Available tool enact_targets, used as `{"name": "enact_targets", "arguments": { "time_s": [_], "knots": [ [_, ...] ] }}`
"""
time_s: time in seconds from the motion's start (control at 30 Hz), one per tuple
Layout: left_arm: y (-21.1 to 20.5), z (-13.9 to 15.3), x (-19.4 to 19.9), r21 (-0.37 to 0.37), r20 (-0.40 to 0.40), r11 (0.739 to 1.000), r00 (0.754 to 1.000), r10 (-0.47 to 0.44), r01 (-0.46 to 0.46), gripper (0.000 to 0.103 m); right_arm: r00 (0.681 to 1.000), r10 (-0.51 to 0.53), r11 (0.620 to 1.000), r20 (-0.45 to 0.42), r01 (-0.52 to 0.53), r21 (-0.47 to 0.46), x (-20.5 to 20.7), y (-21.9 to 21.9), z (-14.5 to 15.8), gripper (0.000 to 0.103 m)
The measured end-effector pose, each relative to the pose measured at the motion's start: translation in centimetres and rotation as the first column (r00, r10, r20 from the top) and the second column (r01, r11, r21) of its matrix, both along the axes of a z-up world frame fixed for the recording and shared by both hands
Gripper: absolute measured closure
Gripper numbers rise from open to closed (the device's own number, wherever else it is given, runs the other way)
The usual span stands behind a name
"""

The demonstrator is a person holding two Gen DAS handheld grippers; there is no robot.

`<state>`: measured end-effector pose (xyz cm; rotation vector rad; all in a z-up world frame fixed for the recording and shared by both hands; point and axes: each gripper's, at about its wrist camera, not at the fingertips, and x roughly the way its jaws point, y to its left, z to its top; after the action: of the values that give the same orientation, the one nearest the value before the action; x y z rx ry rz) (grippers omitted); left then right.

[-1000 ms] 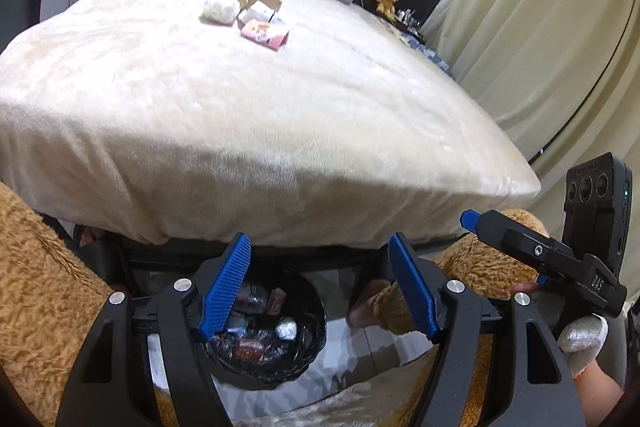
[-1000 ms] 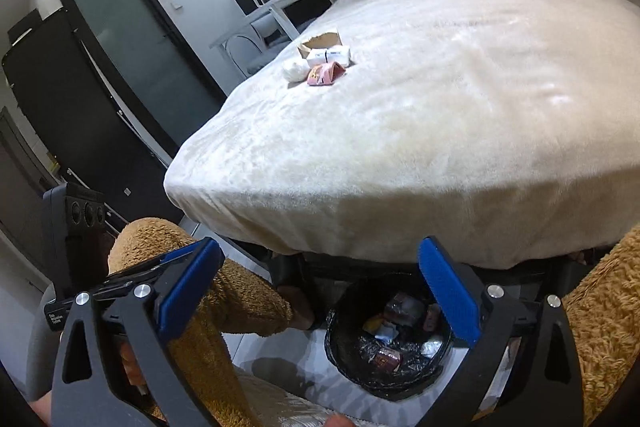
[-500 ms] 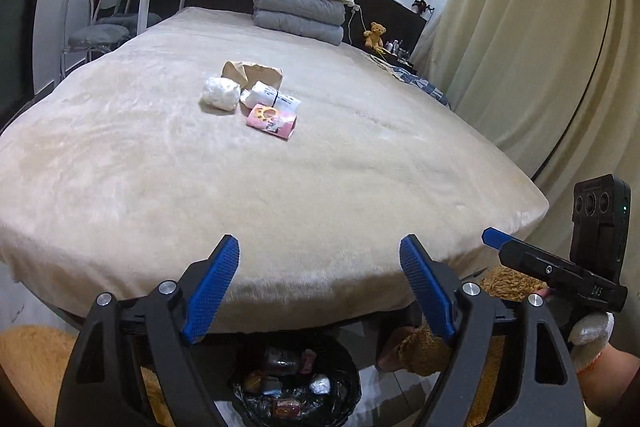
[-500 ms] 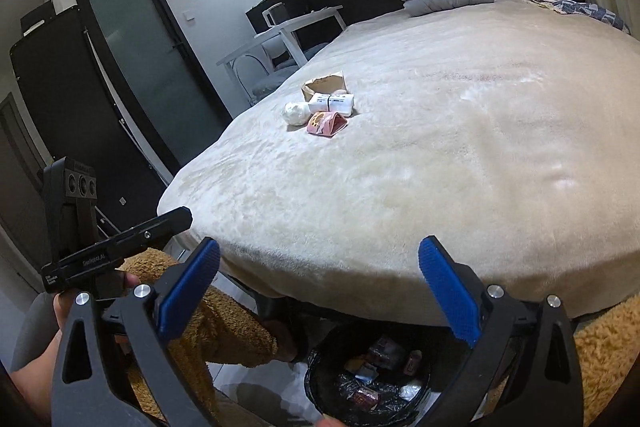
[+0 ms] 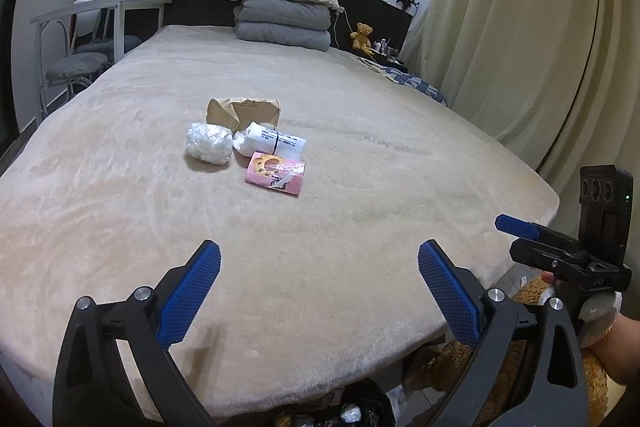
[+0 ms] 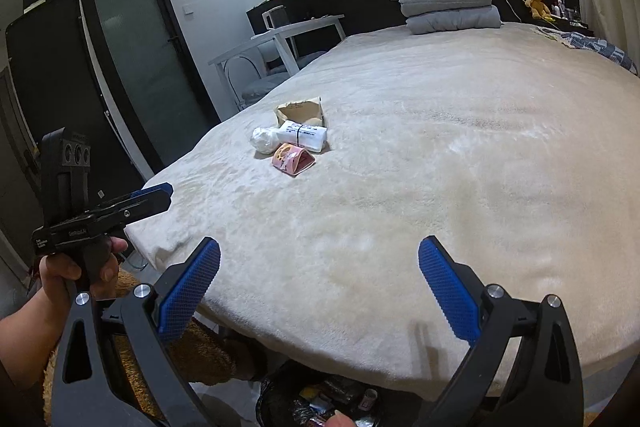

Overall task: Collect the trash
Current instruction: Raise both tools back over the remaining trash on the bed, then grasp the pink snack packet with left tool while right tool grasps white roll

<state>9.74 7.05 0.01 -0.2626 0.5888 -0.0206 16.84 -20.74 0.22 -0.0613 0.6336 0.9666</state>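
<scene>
Trash lies in a small pile mid-bed: a pink wrapper, a white crumpled bag, a white labelled roll and a brown paper bag. My left gripper is open and empty above the bed's near edge, well short of the pile. My right gripper is open and empty over the bed's near corner. A black trash bin with wrappers inside stands on the floor below the bed edge.
The beige bed fills both views. Folded grey quilts and a pillow sit at the headboard, a teddy bear beside them. A white desk and chair stand left, curtains right, a dark door left.
Both grippers have risen from low over the trash bin to above the bed's edge and moved toward the pile. Both stay open and empty.
</scene>
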Motion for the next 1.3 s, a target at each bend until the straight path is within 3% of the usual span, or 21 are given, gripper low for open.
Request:
{"name": "enact_targets", "arguments": {
  "time_s": [0.17,0.7,0.97,1.3],
  "knots": [
    [0.8,-0.4,2.5,0.025,-0.020,1.000,1.000,-0.010,0.010,0.007,0.999,0.009,1.000,0.042,-0.009,-0.005,1.3,1.1,0.2,0.004],
    [3.3,-2.6,10.6,0.061,-0.091,0.997,0.995,0.044,-0.038,0.007,0.998,0.065,0.997,0.000,-0.065,-0.036,5.9,4.6,-0.4,0.004],
    [3.4,-3.8,14.3,0.103,-0.144,0.995,0.989,0.023,-0.009,0.007,0.997,0.082,0.996,-0.007,-0.082,-0.041,7.3,5.5,-0.5,0.004],
    [3.7,-4.9,16.5,0.081,-0.201,0.996,0.979,-0.024,0.041,0.008,0.997,0.076,0.996,-0.013,-0.077,-0.038,8.7,5.9,-0.2,0.004]
  ]
}}
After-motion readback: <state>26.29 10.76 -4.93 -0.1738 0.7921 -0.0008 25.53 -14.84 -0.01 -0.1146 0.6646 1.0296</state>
